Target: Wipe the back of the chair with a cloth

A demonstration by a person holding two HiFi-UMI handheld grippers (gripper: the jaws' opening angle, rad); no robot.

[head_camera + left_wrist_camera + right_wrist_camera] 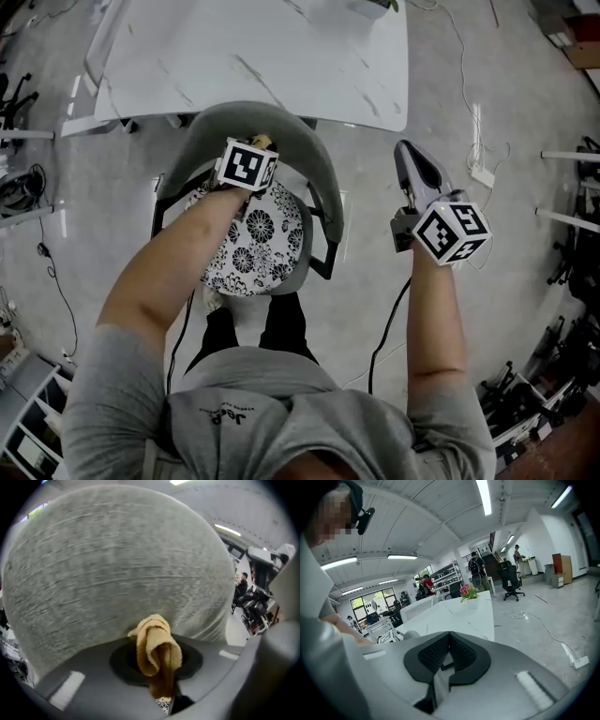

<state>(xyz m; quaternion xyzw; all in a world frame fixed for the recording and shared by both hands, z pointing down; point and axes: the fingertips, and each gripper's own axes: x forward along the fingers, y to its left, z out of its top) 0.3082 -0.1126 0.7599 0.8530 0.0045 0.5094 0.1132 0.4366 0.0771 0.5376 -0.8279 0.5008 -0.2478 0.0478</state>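
A grey chair with a curved backrest [272,127] stands at a white marble table, a black-and-white flowered cushion [255,246] on its seat. My left gripper [261,145] is shut on a tan cloth [157,651], right up against the inner face of the backrest [117,569], which fills the left gripper view. The cloth [262,142] shows as a small tan bit at the gripper's tip in the head view. My right gripper [415,169] hangs in the air to the right of the chair, shut with nothing in it [449,641].
The marble table [253,56] lies just beyond the chair, with a flower pot [469,595] on it. Cables [473,141] run over the floor at the right. Office chairs and people stand far off in the right gripper view.
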